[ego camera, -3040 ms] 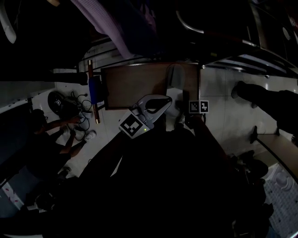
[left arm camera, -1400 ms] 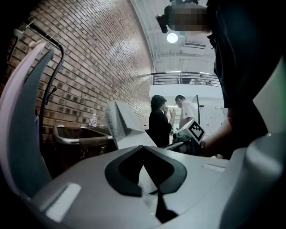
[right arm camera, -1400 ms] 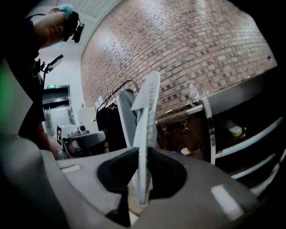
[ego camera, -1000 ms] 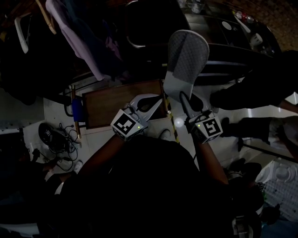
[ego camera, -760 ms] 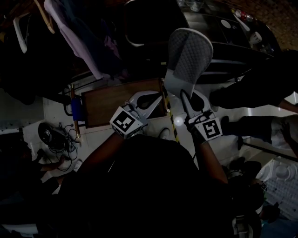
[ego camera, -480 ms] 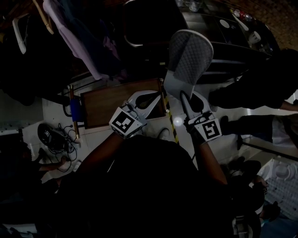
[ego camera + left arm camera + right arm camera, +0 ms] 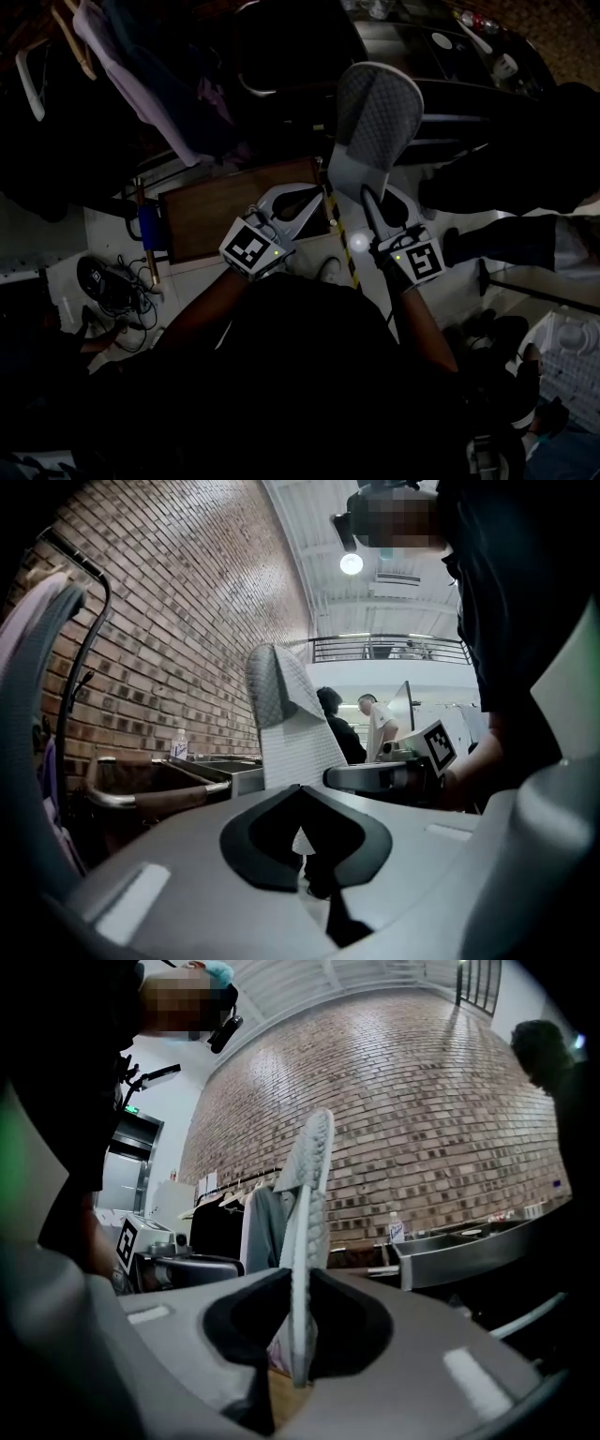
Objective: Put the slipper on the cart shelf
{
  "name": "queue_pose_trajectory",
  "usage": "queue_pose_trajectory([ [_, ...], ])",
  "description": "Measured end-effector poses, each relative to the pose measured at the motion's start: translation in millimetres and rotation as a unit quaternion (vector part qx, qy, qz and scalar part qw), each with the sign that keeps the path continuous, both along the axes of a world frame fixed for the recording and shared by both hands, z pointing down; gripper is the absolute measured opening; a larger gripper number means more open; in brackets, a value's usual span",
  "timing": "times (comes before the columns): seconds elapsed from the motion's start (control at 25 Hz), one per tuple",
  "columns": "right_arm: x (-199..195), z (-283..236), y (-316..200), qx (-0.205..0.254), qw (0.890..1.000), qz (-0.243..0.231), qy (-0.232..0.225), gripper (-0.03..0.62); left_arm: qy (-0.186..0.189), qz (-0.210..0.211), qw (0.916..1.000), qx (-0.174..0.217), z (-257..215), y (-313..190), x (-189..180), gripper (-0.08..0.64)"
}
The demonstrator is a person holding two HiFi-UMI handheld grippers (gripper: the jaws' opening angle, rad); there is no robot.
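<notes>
Brick wall (image 7: 422, 1101) and pale tiled floor (image 7: 112, 220) frame a dim workroom where a grey, waffle-textured slipper (image 7: 377, 117) is held high, toe end up. Its lower end is pinched edge-on by the right gripper (image 7: 300, 1283), whose jaws press on either side of it. The left gripper (image 7: 300, 791) hovers just beside it over a brown rectangular wooden board (image 7: 234, 202), jaws drawn together on nothing. The job appears to be in its carrying step: the slipper is lifted clear and not yet on the grey metal cart shelf (image 7: 469, 1241), which stands ahead of the person, beyond the slipper. The next move likely calls for carrying the slipper forward over that shelf, tipping it from upright to flat and lowering it until it rests, and only then parting the jaws. With only 1 end gripped, the slipper may swing or sag as it tips. A clear plastic bottle (image 7: 396, 1230) stands at the back of the cart. Pale and dark garments on hangers (image 7: 122, 66) crowd the left side, and a bystander's dark trouser legs (image 7: 511, 202) stand near on the right. A tangle of black cables (image 7: 112, 281) lies on the floor, well off the path.
</notes>
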State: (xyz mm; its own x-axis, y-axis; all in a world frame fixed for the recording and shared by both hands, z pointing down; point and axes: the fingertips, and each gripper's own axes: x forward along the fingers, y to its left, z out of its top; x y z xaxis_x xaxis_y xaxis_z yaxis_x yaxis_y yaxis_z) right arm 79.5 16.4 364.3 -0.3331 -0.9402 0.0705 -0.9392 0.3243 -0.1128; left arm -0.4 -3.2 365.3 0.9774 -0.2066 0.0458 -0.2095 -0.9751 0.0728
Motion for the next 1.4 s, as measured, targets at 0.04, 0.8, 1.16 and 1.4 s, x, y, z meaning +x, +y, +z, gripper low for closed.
queue_pose_trajectory([
  [0.04, 1.9, 0.5, 1.5, -0.001, 1.0, 0.001, -0.001, 0.063, -0.001, 0.002, 1.0, 0.0, 0.7, 1.7, 2.3, 0.001],
  [0.8, 79.2, 40.4, 61.2, -0.059, 0.996, 0.03, -0.067, 0.063, -0.016, 0.042, 0.9988, 0.022, 18.7, 59.7, 76.3, 0.002],
  [1.16, 106.8, 94.6, 88.1, -0.155, 0.974, 0.008, -0.166, 0.063, -0.038, 0.068, 0.9959, 0.045, 14.4, 96.2, 115.1, 0.002],
  [1.4, 102.9, 139.9, 84.3, -0.221, 0.95, 0.02, -0.221, 0.063, -0.038, 0.093, 0.9943, 0.035, 28.3, 84.5, 108.9, 0.002],
])
